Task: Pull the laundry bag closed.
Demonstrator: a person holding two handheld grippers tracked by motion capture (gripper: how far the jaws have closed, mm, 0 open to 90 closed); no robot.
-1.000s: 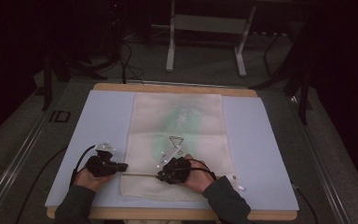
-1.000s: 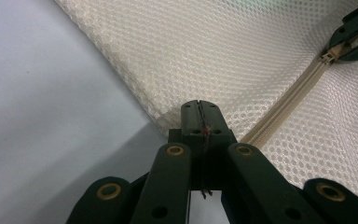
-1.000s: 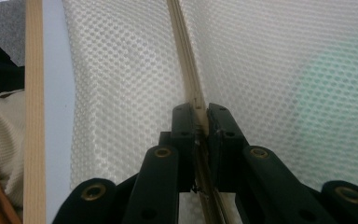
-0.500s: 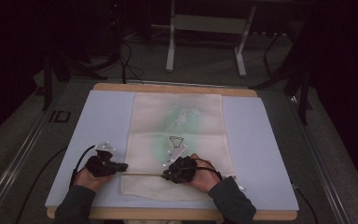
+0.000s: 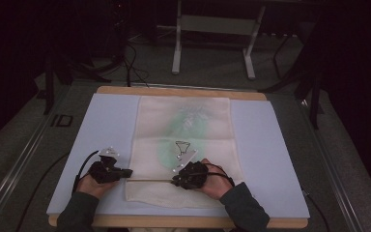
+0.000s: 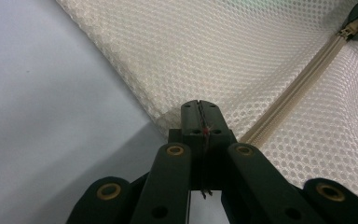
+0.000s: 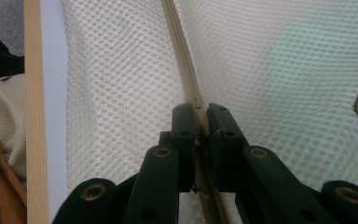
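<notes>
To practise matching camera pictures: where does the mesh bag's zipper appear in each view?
High view: zipper, a thin line low centre.
Left gripper view: runs from the jaws to the upper right.
Right gripper view: runs up from the jaws, centre.
Shared landmark: white mesh bag.

Pale blue rectangular mat [image 5: 106, 130] covers light wooden tabletop [image 5: 174, 91] — wood edge visible at far side. Grey metal stand with two upright legs [image 5: 212, 43] on grey carpeted floor [image 5: 348, 159] beyond table — black cables [image 5: 130, 67] trail nearby.
</notes>
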